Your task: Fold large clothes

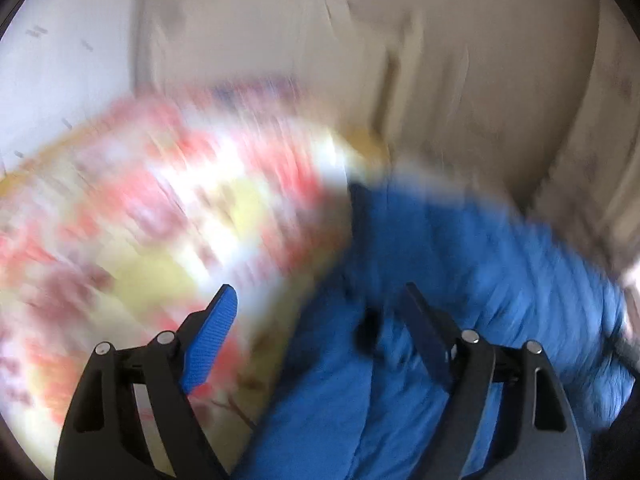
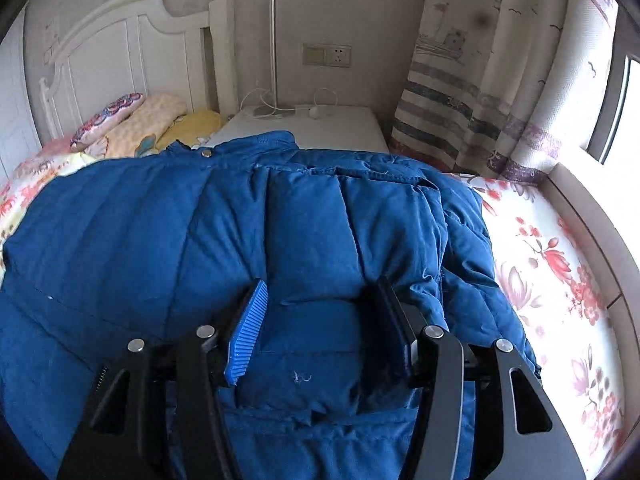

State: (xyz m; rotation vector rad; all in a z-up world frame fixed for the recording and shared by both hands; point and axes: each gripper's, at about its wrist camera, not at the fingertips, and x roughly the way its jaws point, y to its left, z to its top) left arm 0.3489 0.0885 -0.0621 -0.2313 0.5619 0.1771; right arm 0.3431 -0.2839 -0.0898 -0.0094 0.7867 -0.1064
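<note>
Blue padded jacket on floral-sheeted bed.
Left claw: apart, empty, jacket ahead and to its right, view blurred. Right claw: apart, fingers pressed into jacket, a padded panel bulging between them.

Both grippers: black linkage arms w/ silver pivot screws, blue ribbed pads.

Both hand-held grippers spread wide, nothing pinched

Left hand-held gripper has its jaws well apart, and its view is smeared with blur. Right hand-held gripper is sharp in its view, its fingers also apart, pointing forward and a bit down.
</note>
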